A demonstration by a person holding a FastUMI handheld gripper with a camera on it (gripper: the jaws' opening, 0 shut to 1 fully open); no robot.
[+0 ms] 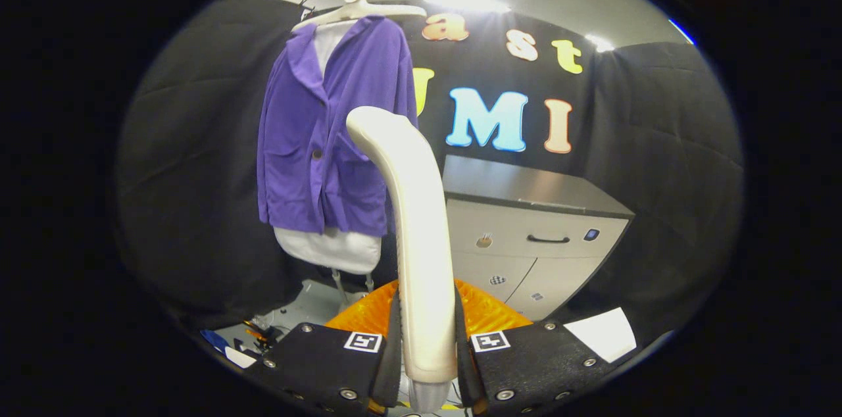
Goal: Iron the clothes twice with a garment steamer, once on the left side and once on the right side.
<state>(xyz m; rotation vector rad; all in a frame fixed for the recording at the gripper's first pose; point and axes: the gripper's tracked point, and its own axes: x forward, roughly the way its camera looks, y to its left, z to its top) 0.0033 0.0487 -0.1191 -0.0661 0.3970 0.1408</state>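
A purple button-front garment [329,134] hangs on a white hanger [358,9] over a white padded board [332,249], beyond the fingers and to their left. The cream garment steamer [414,220] stands upright between my fingers, its curved head pointing toward the garment but still apart from it. My gripper [426,344] is shut on the steamer's handle, one finger pressing on each side. The steamer's lower end pokes out below the fingers.
A grey and white cabinet [533,226] with a drawer handle stands to the right of the garment. Behind the fingers lies an orange ribbed piece [487,312], and a white sheet [602,331] rests beside the right finger. Small clutter lies on the floor under the board.
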